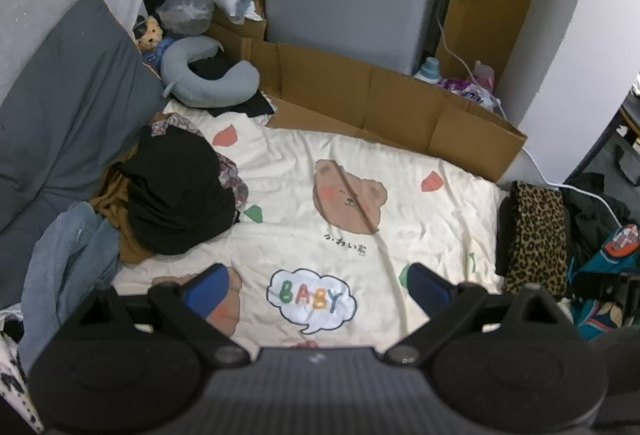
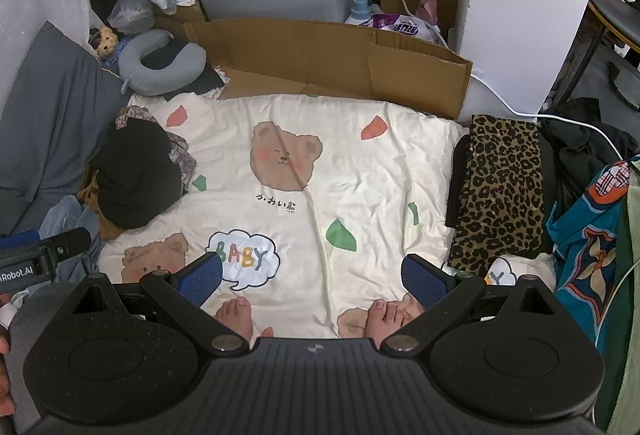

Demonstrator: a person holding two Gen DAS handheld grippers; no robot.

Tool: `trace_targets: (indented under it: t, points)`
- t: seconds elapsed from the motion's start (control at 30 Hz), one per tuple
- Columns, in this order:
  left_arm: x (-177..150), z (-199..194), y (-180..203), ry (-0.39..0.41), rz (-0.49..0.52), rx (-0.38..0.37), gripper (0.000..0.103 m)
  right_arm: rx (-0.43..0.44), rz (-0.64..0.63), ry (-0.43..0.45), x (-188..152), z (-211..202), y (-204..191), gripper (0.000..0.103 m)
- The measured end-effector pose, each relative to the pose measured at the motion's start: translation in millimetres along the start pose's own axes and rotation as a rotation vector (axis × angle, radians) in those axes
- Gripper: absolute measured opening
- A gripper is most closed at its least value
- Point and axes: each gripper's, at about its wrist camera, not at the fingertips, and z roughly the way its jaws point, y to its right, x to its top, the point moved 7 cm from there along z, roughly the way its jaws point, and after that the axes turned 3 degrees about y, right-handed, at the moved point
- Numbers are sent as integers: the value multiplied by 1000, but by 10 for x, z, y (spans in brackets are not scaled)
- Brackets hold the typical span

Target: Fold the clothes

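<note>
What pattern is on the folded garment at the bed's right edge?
Leopard print, brown with black spots; clearest in the right wrist view.

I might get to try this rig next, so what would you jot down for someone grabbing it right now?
Left gripper: open, empty, above the bear-print blanket.
Right gripper: open, empty, over the same blanket.
Unfolded pile, black garment on top, lies at the blanket's left edge.
Leopard-print garment lies flat and looks folded, on the right edge.
Nothing is spread out in the middle.
Left: take a piece from the pile, spread it and fold it.
</note>
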Motion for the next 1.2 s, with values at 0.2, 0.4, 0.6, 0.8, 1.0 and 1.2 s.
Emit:
trace_targets:
  t: [0.2, 0.4, 0.6, 0.8, 1.0, 1.2]
  points:
    - [5, 16, -17, -14, -3, -11, 97, 22, 15, -16, 8, 32, 1, 99]
    - [26, 24, -12, -26, 13, -17, 98, 46, 44, -22, 30, 36, 21, 99]
    - [68, 14, -11, -19, 9, -39, 99, 37, 52, -9, 115, 34, 42, 99]
    - [129, 5, -55, -30, 13, -48, 99, 38, 67, 8, 194, -3, 81, 99]
    - [171, 27, -85, -38, 1, -34, 99, 22, 80, 19, 219, -57, 155, 99]
    - [310, 18, -314, -10, -30, -20, 98, 15, 81, 33, 275, -46, 175, 99]
